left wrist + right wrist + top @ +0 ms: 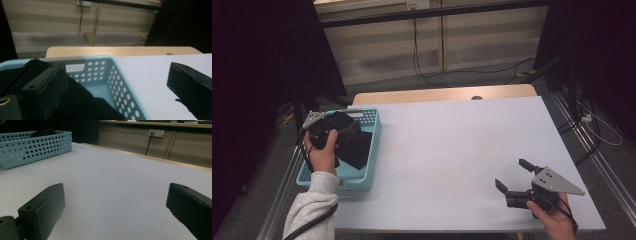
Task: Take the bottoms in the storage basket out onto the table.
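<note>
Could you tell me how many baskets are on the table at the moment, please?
1. The light blue perforated basket sits at the table's left edge, holding dark cloth, with the left gripper over it.

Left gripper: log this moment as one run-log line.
left gripper: open, over blue basket | black cloth: in basket | right gripper: open, above table

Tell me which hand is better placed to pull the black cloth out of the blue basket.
Left. Its tool is open right over the black cloth in the basket; the right tool sits far across the table.
</note>
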Motion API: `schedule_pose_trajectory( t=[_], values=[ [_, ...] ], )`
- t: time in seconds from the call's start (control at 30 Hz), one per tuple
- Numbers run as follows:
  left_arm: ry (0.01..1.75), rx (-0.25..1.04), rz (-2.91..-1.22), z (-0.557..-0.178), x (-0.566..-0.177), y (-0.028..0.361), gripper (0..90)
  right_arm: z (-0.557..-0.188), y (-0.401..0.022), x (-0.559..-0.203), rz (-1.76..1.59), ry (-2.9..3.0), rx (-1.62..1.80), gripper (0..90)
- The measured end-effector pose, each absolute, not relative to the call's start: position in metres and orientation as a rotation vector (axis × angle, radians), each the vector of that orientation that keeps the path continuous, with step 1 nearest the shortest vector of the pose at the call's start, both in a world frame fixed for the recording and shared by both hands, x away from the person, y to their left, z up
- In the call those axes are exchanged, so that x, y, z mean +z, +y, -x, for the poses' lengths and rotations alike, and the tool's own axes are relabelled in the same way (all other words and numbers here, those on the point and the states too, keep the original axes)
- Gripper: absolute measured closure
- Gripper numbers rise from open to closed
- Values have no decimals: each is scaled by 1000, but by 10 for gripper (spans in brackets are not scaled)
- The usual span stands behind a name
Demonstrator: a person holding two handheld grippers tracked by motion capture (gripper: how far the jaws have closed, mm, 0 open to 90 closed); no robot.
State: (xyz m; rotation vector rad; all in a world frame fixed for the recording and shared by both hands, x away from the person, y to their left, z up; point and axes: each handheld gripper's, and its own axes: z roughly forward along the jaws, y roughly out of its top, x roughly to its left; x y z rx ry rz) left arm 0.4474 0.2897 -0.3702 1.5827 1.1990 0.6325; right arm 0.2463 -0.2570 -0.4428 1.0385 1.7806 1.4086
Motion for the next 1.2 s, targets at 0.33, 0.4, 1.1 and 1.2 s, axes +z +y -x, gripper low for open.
schedule_pose_trajectory(
  t=[0.33,0.4,1.1,1.2],
  values=[
    [1337,652,-1598,-464,-383,299,34,-251,-255,-446,-1039,1807,1403,12],
    [1360,668,-1602,-469,-385,300,34,-250,-254,-446,-1034,1807,1404,12],
    [1539,686,-1697,-506,-412,290,40,-247,-256,-448,-1032,1818,1378,12],
    [1549,683,-1698,-508,-414,291,37,-247,-255,-449,-1032,1829,1374,12]
  ],
)
